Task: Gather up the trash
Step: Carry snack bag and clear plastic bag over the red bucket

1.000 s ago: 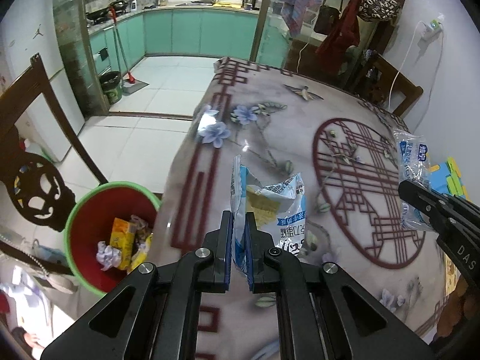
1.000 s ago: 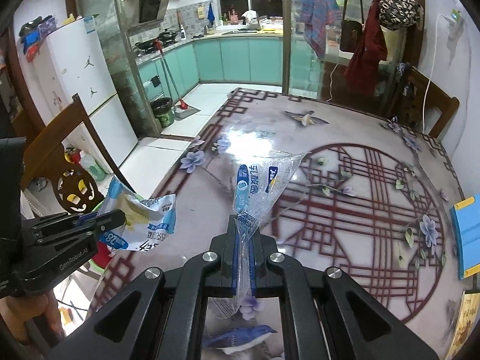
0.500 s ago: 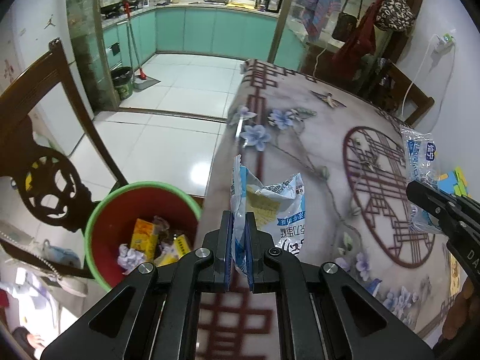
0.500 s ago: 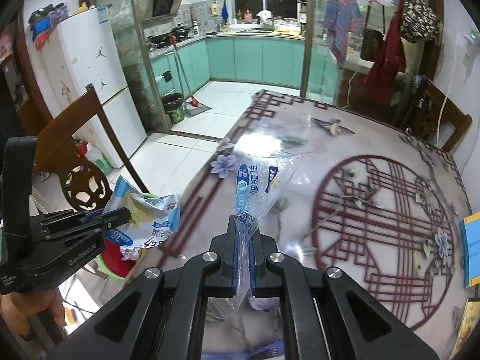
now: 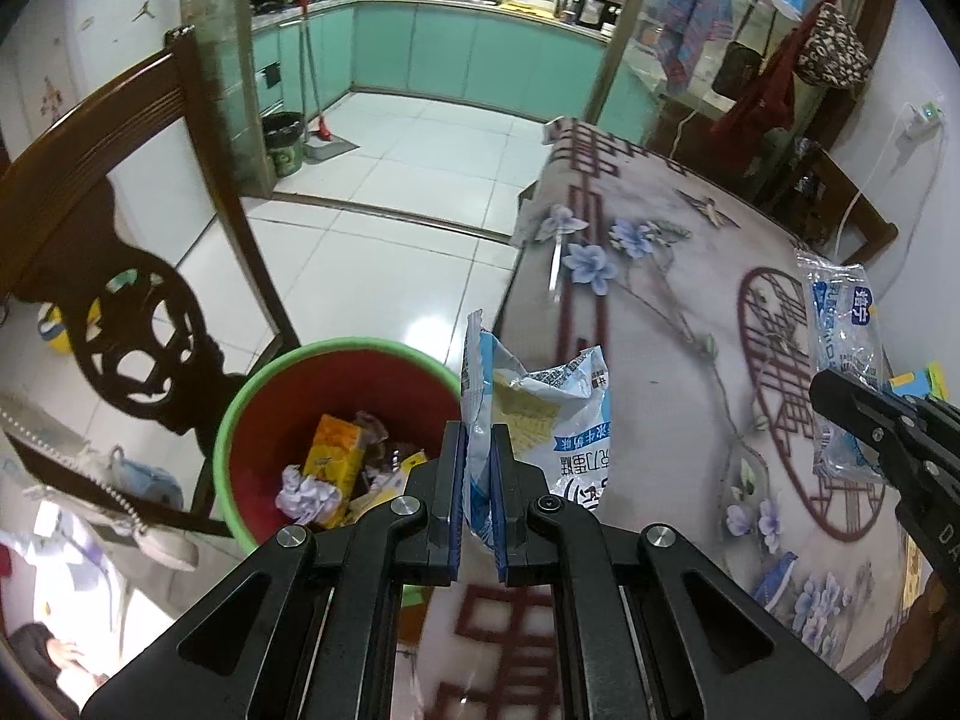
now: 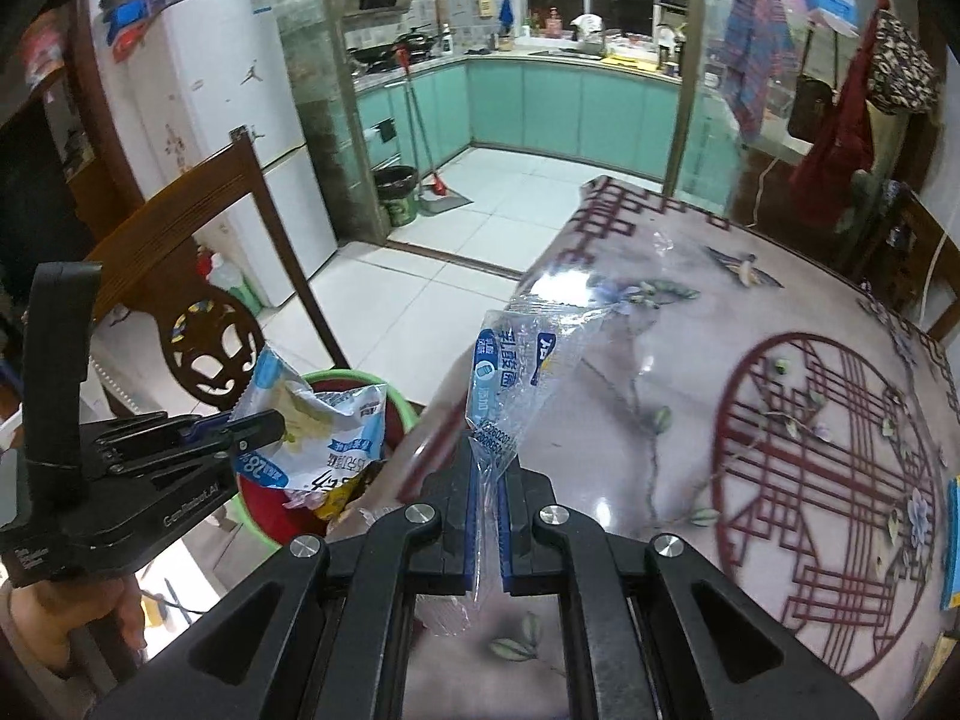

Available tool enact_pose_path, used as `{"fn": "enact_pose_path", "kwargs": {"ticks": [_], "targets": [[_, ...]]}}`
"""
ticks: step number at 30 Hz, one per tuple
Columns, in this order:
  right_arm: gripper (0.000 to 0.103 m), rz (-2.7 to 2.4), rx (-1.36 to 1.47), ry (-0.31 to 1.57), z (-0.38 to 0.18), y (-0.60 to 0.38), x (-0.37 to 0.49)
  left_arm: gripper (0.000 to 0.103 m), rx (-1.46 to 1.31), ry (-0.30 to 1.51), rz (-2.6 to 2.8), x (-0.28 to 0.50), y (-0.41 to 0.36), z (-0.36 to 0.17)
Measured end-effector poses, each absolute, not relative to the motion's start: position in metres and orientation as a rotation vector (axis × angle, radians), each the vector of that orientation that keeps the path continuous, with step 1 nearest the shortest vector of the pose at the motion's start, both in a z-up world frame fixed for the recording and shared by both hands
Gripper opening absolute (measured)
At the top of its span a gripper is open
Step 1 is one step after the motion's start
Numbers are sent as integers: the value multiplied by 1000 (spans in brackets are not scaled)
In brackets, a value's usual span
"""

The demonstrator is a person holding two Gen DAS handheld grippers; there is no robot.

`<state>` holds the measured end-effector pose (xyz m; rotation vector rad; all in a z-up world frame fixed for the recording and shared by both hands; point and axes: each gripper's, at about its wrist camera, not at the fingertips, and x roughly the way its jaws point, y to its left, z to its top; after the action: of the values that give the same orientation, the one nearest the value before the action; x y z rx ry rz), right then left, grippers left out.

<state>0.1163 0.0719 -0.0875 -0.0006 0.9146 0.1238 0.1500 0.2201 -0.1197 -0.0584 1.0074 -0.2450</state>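
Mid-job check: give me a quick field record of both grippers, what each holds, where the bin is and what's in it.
left gripper: shut on white-and-blue crumpled snack bag, near the bin's rim
right gripper: shut on clear plastic wrapper with blue print, over the table edge
bin: red bucket with green rim, on the floor beside the flower-patterned table
bin contents: yellow carton, crumpled paper, other scraps
nearby: dark wooden chair

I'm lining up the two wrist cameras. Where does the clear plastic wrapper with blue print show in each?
Left wrist view: clear wrapper at the far right, pinched by the right gripper over the table.
Right wrist view: wrapper at centre, rising from the right gripper.
Shared landmark: the green-rimmed red bin beside the table.
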Motion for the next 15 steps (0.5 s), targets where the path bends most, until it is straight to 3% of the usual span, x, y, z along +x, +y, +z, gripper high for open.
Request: {"fn": "enact_pose_path", "kwargs": {"ticks": [15], "targets": [[4,253,-61,955,-100,119,135,7,-109,1052,-110,153,271,-144]]}}
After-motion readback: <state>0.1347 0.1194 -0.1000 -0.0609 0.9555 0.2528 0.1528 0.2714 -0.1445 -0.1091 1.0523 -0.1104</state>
